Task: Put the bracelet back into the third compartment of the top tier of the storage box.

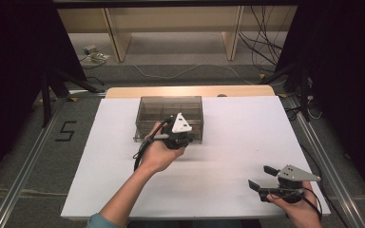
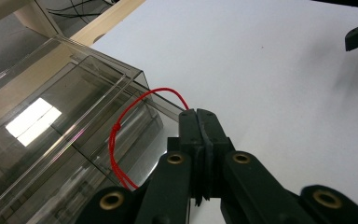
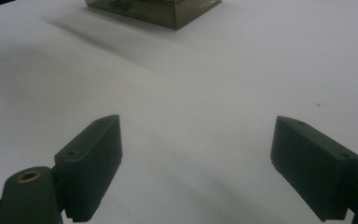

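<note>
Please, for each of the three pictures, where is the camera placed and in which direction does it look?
High view: above the person's side, looking forward and down on the white table; both forearms and hands enter from below.
Left gripper view: on the left gripper, facing the clear box; shut jaws pinch a red string.
Right gripper view: on the right gripper, low over the table; jaws open.
Shared: all three show the box.

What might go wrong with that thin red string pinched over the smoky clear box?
The thin red string is held by just the tips of the left gripper, so it may slip free. Its loop lies across the wall of the smoky clear plastic box and may snag there. The right gripper rests open, far off.
</note>
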Motion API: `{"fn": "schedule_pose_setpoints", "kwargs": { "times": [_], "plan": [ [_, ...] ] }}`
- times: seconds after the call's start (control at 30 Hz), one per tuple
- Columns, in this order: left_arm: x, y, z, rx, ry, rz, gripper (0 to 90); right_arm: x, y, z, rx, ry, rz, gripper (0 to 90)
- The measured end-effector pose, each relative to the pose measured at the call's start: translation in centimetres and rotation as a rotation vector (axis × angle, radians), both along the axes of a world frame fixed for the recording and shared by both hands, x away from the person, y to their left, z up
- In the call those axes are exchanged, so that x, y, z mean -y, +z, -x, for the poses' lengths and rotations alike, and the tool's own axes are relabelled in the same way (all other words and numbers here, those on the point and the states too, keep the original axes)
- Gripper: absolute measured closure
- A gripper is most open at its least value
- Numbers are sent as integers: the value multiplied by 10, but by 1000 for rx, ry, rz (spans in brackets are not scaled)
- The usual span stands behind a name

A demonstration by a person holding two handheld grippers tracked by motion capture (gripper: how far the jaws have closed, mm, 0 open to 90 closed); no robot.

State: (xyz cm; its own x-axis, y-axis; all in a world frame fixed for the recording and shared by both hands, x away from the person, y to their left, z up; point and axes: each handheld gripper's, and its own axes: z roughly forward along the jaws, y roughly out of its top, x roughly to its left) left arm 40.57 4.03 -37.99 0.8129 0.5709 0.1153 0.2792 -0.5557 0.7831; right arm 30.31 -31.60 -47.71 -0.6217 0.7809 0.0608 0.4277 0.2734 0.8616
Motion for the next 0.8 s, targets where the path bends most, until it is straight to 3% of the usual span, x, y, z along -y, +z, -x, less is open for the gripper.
{"fn": "schedule_pose_setpoints", "kwargs": {
  "times": [0.8],
  "plan": [
    [4, -2, -10, -20, 7, -11, 898, 0, 0, 0, 0, 1, 0, 169]
  ]
}}
